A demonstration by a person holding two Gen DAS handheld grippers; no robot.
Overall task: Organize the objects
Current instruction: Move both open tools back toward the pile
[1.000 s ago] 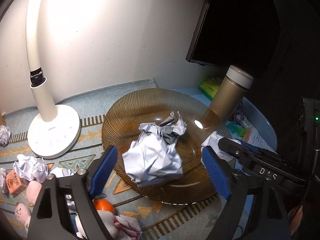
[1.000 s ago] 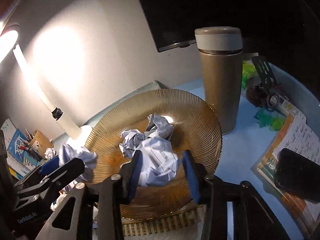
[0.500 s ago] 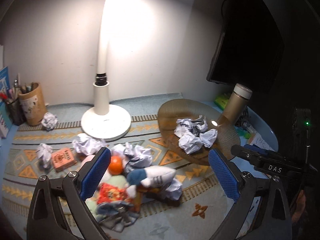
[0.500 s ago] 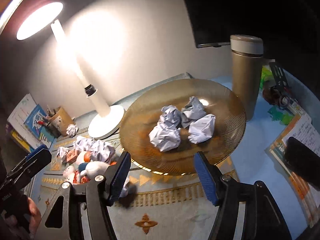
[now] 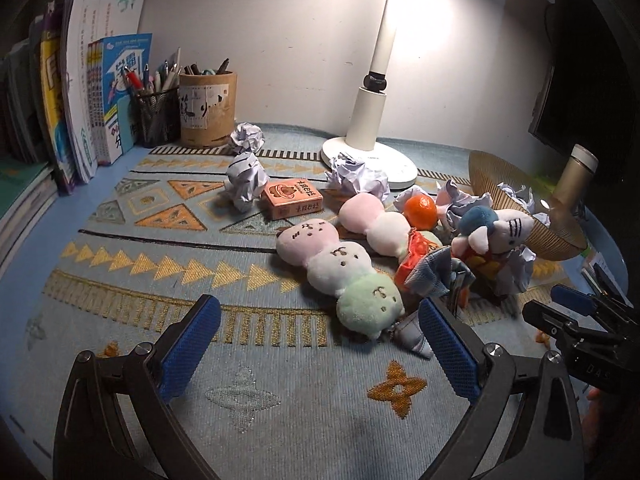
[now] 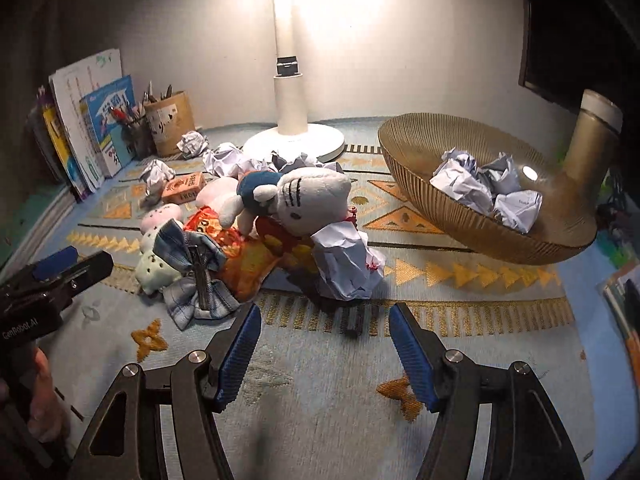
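A gold ribbed bowl on the right holds three crumpled paper balls; it also shows in the left wrist view. A clutter pile lies mid-mat: a dango plush, a white cat plush, an orange, an orange box and loose paper balls. My left gripper is open and empty, just short of the dango plush. My right gripper is open and empty, in front of the nearest paper ball.
A white desk lamp stands at the back. Pen cups and upright books fill the back left. A gold flask stands behind the bowl. Papers lie at the right edge. A patterned mat covers the desk.
Both grippers have pulled back from the bowl and swung left toward the clutter pile. The right gripper let go of its paper ball, which now lies in the bowl.
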